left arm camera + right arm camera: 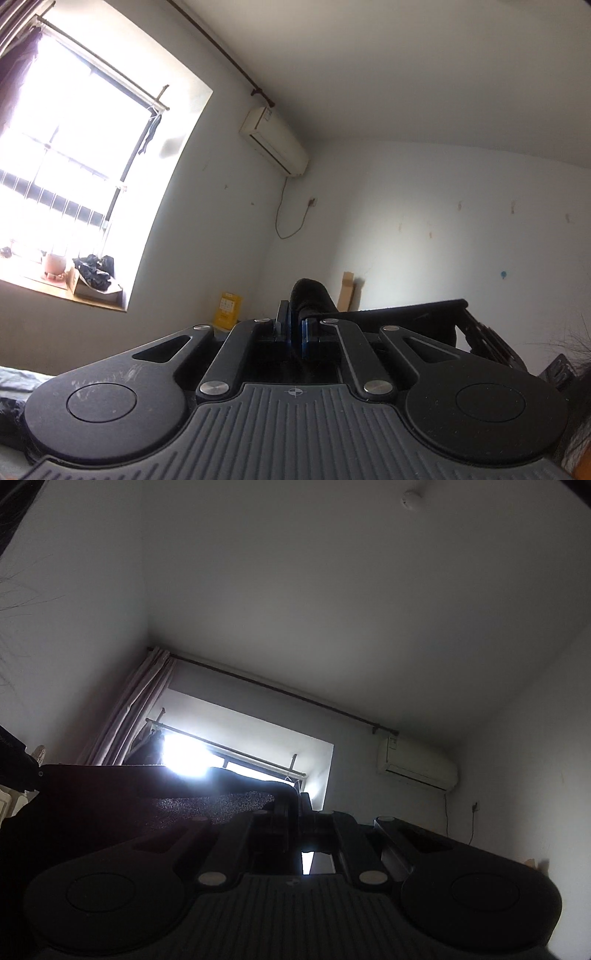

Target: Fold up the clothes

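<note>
A: Left gripper (293,325) at lower centre of frame — fingers clamped on a fold of dark garment (310,295), tilted barely above level.

B: Right gripper (295,812) also pinched shut on the dark cloth (207,794), spread toward lower left, angled steeply at the ceiling.

A: Soft, limp, light — likely to sag between grips. Best held at edges or corners, kept taut.
</note>
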Tool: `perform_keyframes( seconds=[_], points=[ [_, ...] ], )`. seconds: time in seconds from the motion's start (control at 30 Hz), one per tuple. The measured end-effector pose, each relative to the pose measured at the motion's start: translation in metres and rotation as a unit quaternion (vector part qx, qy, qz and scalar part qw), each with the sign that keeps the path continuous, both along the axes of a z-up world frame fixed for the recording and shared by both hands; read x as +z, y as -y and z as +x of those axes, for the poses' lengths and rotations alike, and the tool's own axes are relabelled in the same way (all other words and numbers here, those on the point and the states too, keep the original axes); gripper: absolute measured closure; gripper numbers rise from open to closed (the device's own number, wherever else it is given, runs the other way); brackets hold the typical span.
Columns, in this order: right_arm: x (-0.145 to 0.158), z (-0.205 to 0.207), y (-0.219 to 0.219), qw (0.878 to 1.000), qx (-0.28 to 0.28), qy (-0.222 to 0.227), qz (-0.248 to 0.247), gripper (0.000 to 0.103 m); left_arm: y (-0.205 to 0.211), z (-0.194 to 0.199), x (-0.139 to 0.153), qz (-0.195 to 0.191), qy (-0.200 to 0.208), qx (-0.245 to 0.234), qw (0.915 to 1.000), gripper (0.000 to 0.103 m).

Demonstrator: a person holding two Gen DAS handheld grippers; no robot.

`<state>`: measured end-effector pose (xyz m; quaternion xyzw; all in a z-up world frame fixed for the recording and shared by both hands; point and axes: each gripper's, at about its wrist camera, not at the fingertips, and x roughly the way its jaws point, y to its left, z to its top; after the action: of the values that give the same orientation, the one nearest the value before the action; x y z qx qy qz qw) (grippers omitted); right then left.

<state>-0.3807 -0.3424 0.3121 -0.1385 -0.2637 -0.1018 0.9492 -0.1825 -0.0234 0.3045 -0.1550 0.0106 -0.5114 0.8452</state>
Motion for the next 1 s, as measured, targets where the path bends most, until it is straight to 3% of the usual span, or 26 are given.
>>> perform_keyframes(
  seconds=[0.17,0.4,0.57,0.7,0.87,0.97,1.0],
  points=[
    [-0.01,0.023,0.013,1.0,-0.008,-0.02,0.009,0.099,0.015,0.028,-0.026,0.024,-0.024,0.004,0.9994,0.1],
    [-0.041,0.086,0.033,0.997,-0.016,-0.07,0.026,0.099,0.028,0.099,-0.061,0.033,-0.081,0.01,0.9962,0.1],
    [-0.061,0.145,0.045,0.993,-0.008,-0.106,0.041,0.099,0.039,0.159,-0.095,0.045,-0.116,0.023,0.992,0.1],
    [-0.101,0.214,0.056,0.984,-0.002,-0.169,0.057,0.099,0.049,0.214,-0.137,0.074,-0.148,0.063,0.9842,0.1],
    [-0.173,0.32,0.071,0.963,0.001,-0.254,0.091,0.099,0.073,0.287,-0.206,0.134,-0.168,0.139,0.9667,0.099],
    [-0.224,0.386,0.077,0.94,-0.008,-0.323,0.111,0.099,0.093,0.329,-0.261,0.206,-0.237,0.151,0.9375,0.083],
    [-0.243,0.406,0.082,0.928,-0.008,-0.351,0.124,0.096,0.095,0.339,-0.282,0.223,-0.267,0.157,0.9244,0.072]
  ],
)
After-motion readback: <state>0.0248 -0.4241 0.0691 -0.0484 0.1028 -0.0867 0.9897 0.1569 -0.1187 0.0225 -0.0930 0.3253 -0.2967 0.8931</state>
